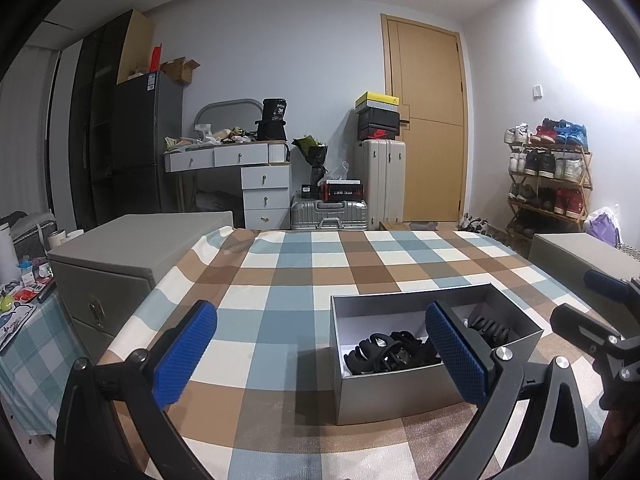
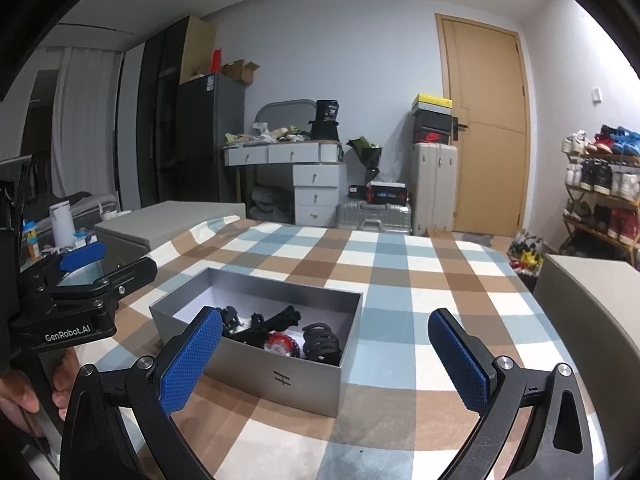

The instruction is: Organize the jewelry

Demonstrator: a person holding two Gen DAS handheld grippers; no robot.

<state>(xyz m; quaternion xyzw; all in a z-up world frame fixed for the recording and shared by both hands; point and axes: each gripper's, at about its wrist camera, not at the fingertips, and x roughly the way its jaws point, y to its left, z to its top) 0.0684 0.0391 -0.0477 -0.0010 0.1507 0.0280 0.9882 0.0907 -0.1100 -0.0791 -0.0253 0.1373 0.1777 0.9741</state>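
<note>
A grey open box (image 1: 400,394) stands on the checked cloth, also in the right wrist view (image 2: 280,380). It holds black hair claws (image 1: 380,354) (image 2: 320,342), black ties (image 2: 280,316) and a red and white piece (image 2: 279,345). My left gripper (image 1: 320,354) is open and empty, above the cloth just left of the box. My right gripper (image 2: 326,360) is open and empty, in front of the box's near right corner. The right gripper's body shows at the right edge of the left wrist view (image 1: 600,332); the left gripper's body shows at the left edge of the right wrist view (image 2: 76,304).
The checked cloth (image 1: 280,280) covers the table. Grey cabinets stand at the left (image 1: 120,264) and right (image 2: 592,304). A side table with small items (image 1: 24,304) is far left. A desk, suitcases, a door and a shoe rack (image 1: 548,176) line the far wall.
</note>
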